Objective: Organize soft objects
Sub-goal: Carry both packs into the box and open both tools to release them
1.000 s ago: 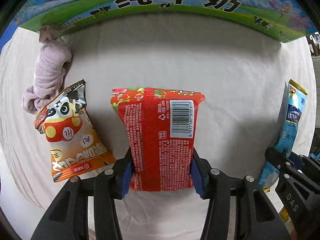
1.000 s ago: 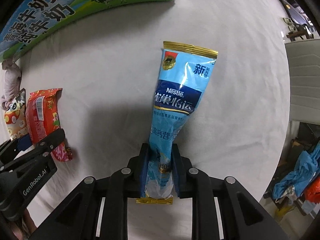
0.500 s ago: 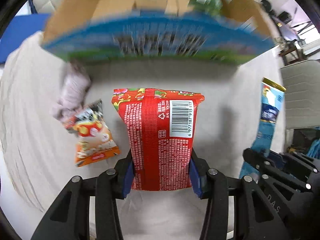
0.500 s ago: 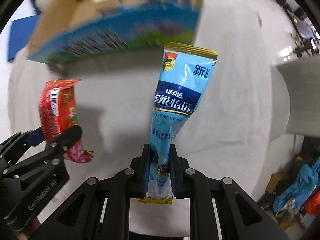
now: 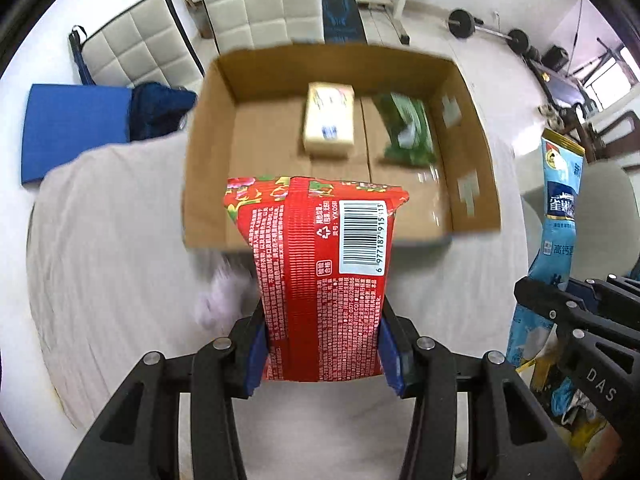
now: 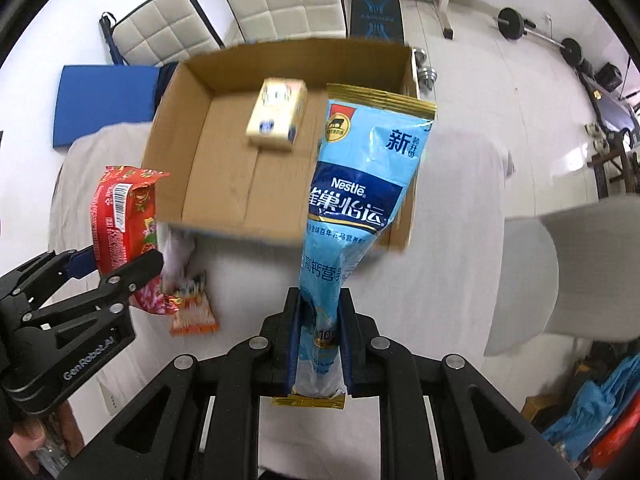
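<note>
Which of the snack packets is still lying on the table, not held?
The small orange cartoon-printed packet on the white cloth. The red barcode packet is in the left tongs, the blue Nestle pouch in the right tongs.

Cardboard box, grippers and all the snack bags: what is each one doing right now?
cardboard box: open, partly filled
left gripper: shut on red packet
red packet: held up
right gripper: shut on blue Nestle pouch
blue Nestle pouch: held up
yellow pack: in box
green packet: in box
orange snack bag: on the cloth
</note>
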A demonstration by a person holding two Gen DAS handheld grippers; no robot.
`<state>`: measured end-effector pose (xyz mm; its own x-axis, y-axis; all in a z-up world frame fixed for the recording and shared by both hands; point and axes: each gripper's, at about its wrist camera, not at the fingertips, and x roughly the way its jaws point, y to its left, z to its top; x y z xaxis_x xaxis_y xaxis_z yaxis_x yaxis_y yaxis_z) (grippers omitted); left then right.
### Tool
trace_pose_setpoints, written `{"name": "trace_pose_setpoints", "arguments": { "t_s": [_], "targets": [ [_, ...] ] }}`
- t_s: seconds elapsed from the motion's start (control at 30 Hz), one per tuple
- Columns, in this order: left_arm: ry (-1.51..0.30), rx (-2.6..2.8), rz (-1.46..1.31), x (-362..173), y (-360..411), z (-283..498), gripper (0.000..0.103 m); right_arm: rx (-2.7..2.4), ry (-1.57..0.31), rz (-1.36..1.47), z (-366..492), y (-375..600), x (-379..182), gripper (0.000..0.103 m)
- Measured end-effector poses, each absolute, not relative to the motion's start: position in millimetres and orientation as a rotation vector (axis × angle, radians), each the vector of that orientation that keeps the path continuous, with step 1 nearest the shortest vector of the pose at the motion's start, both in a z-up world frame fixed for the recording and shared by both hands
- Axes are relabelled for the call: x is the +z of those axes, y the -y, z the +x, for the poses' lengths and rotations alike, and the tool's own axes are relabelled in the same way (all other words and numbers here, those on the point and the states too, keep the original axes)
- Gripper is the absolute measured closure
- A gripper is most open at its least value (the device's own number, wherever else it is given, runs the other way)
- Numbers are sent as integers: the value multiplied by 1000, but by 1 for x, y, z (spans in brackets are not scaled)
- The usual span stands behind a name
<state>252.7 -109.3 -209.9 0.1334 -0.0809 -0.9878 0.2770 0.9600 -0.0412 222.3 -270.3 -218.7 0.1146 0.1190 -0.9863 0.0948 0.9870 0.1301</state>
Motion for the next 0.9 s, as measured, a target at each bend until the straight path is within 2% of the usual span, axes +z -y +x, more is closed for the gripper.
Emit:
{"name": "trace_pose_setpoints", "arguments": {
  "t_s": [0.23,0.4,0.6,0.9],
  "targets": [
    [-1416,-245,248,-214,111,340,59,-47,-1487,200,313,303,-229,85],
    [-1464,-219,241,-238,107,394,59,-107,-1552,148,369,315,-270,85],
    [-1547,-194,217,-282,105,436,59,-165,-1617,107,398,322,-311,85],
    [-1636,-195,247,-335,112,464,59,-213,-1641,70,411,324,-339,85]
  ]
}}
